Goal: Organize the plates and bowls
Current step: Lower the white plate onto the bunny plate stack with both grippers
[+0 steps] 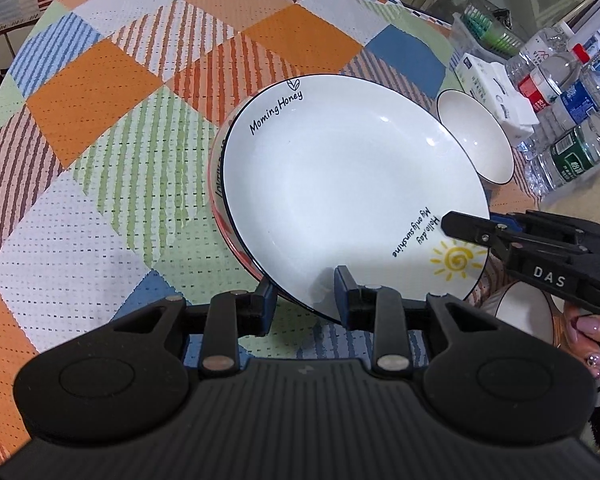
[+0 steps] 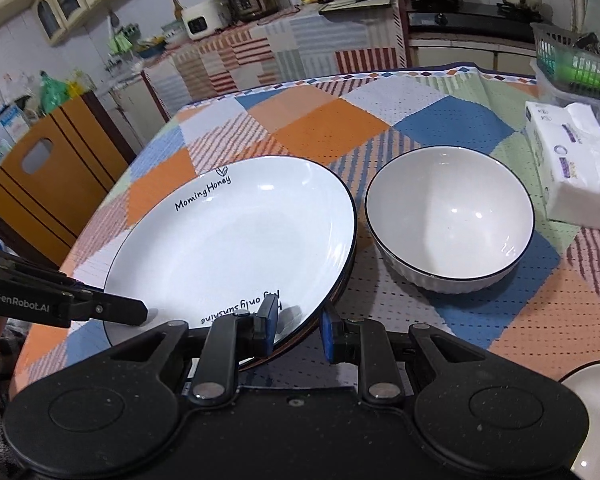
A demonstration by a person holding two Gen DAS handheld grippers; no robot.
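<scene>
Patchwork cloth [image 1: 112, 128] is covering the table in the left view, where the left gripper [image 1: 306, 296] is clamping the near rim of the white plate [image 1: 340, 184] — it is sitting on another dish; lowering should stay level. In the right view the right gripper [image 2: 300, 326] is pinching the plate's [image 2: 236, 232] rim too, beside a bowl [image 2: 450, 218] — glossy, dark-edged, lettered.

My left wrist camera sits just behind my left gripper [image 1: 305, 294] and looks steeply down, close over the near rim of the white plate [image 1: 340, 184], with the table's far edge at the top. My right wrist camera rides behind my right gripper [image 2: 298, 326], tilted less, facing the kitchen counter [image 2: 284, 20] beyond. The 2 views share the plate, the bowl [image 2: 450, 216] and each other's gripper
</scene>
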